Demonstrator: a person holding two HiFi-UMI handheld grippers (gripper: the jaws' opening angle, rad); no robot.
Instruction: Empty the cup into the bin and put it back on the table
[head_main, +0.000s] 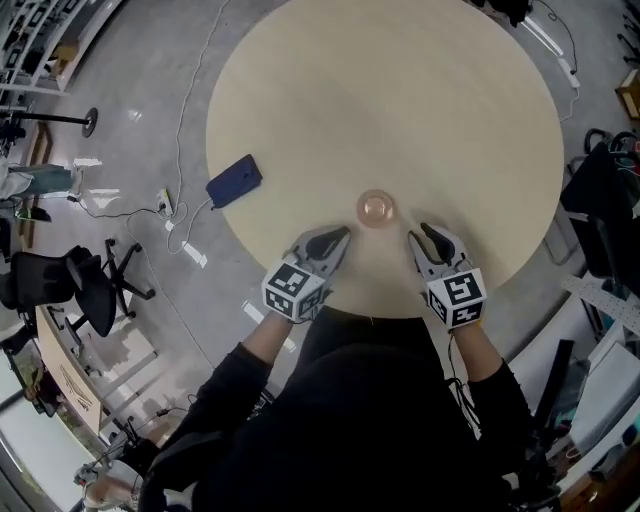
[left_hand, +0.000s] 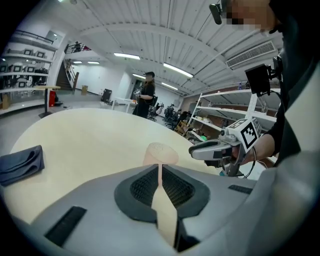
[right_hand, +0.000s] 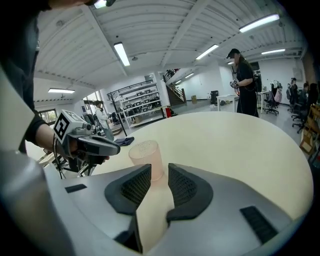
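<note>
A pale pink, see-through cup (head_main: 376, 209) stands upright on the round, light-coloured table (head_main: 400, 90), near the table's 6 o'clock edge, close to the person. The left claw (head_main: 343, 236) rests low at about 7 o'clock of the cup, near it but apart from it. Its jaws are pressed together with only a thin slit between the pads and nothing in them. The right claw (head_main: 418, 236) sits at about 4 o'clock of the cup, also near it. In the right gripper view its jaws stand apart with a clear gap. The cup shows just ahead of the tips and neither pad presses on it. Both claws point toward the cup from either side. A dark blue flat object (head_main: 234, 181) lies at the table's 9 o'clock edge, well apart from the cup.
</note>
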